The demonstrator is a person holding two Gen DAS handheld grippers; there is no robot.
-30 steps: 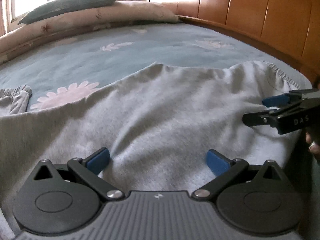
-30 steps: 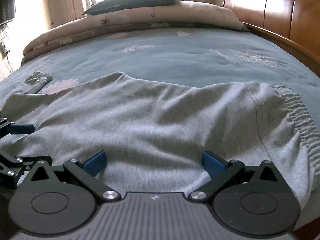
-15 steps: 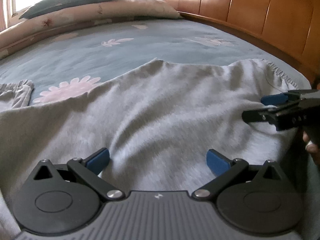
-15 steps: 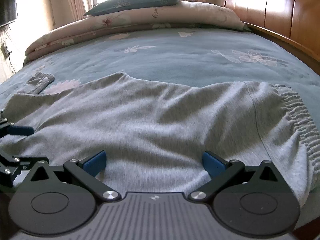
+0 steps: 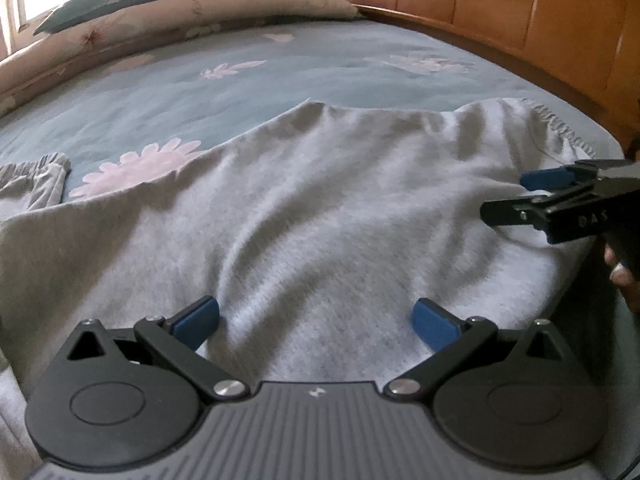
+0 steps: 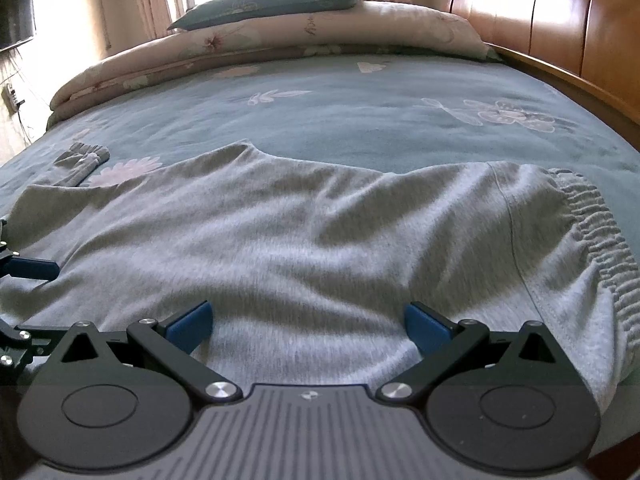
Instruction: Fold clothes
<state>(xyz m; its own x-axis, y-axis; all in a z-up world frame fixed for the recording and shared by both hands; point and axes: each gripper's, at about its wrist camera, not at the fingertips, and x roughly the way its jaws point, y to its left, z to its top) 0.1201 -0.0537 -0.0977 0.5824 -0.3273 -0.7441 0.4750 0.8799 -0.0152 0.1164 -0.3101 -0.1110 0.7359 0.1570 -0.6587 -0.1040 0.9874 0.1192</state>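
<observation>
1. The grey sweatpants lie spread across the near part of a blue floral bedspread, the gathered waistband toward the right and a cuff far left.
2. The left gripper rests low over the fabric's near edge, jaws spread wide, with cloth lying between its blue pads.
3. The right gripper sits likewise over the near edge closer to the waistband, jaws wide apart.
4. In the left view, the right gripper comes in from the side.
5. Beyond lie a rolled quilt, a dark pillow and a wooden headboard.
</observation>
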